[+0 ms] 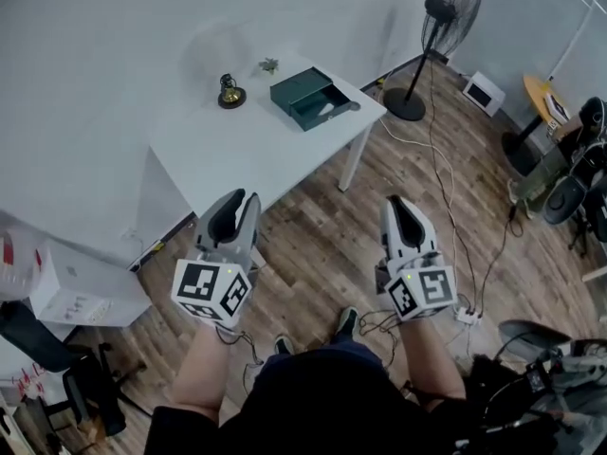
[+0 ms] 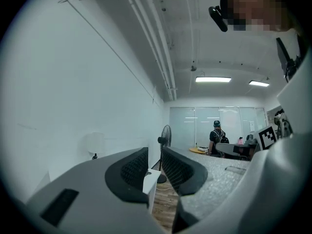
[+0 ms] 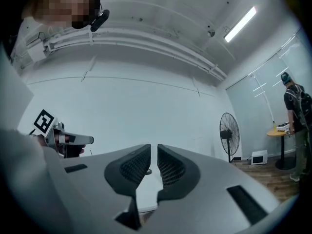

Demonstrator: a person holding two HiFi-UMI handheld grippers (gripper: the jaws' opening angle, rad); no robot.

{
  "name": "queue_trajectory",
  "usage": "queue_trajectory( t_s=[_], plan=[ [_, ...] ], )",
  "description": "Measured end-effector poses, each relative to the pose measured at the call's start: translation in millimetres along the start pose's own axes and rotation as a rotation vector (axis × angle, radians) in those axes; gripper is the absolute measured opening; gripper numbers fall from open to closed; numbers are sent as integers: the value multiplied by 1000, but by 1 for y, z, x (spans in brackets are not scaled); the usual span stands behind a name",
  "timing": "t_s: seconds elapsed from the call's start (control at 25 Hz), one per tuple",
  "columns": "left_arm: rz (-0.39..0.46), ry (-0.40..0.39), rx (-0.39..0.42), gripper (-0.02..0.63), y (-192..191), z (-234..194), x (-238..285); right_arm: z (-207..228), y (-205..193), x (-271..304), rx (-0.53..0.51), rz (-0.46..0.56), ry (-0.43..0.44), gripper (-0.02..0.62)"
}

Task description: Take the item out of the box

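— Where is the box?

— The green box sits open on the white table, at the right end of the tabletop, close to the corner nearest the standing fan. A pale item lies inside it; I cannot tell what it is.

— Anything else up there?

— A small dark ornament near the far edge, left of the box, and a tiny green thing beyond it by the wall.

— And the tongs?

— Both are held over the wooden floor, well short of the table's near edge. The left gripper has its jaws only narrowly apart, with nothing between them. The right gripper shows a thinner slit still between its pads, also with nothing in it.
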State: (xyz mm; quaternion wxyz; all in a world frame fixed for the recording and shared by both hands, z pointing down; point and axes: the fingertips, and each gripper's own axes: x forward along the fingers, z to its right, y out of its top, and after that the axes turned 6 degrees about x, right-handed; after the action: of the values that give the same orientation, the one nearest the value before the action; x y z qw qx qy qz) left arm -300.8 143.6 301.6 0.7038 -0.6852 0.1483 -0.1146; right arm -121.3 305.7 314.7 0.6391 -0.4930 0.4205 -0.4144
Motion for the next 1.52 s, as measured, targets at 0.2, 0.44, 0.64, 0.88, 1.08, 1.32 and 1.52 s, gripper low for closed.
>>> queue_trajectory(
  t_s=[0.2,0.44,0.64,0.88,1.08,1.32,1.52],
  plan=[
    [-1,29,15,84,12,46,63,78,21,5,23,8,14,90],
    [-19,41,38,84,13,98,123,166,37,4,54,26,1,89],
    [-43,49,50,84,8,128,151,214,41,-1,78,19,-16,84],
    [-61,70,51,84,1,125,180,246,35,19,102,12,-15,75],
    [-74,80,33,84,-17,99,208,255,21,54,107,-12,-22,75],
    [-36,57,2,84,-19,51,264,275,25,109,54,-7,-63,74],
    [-28,43,-40,84,-30,-6,310,274,22,178,23,-16,-75,72]
  ],
)
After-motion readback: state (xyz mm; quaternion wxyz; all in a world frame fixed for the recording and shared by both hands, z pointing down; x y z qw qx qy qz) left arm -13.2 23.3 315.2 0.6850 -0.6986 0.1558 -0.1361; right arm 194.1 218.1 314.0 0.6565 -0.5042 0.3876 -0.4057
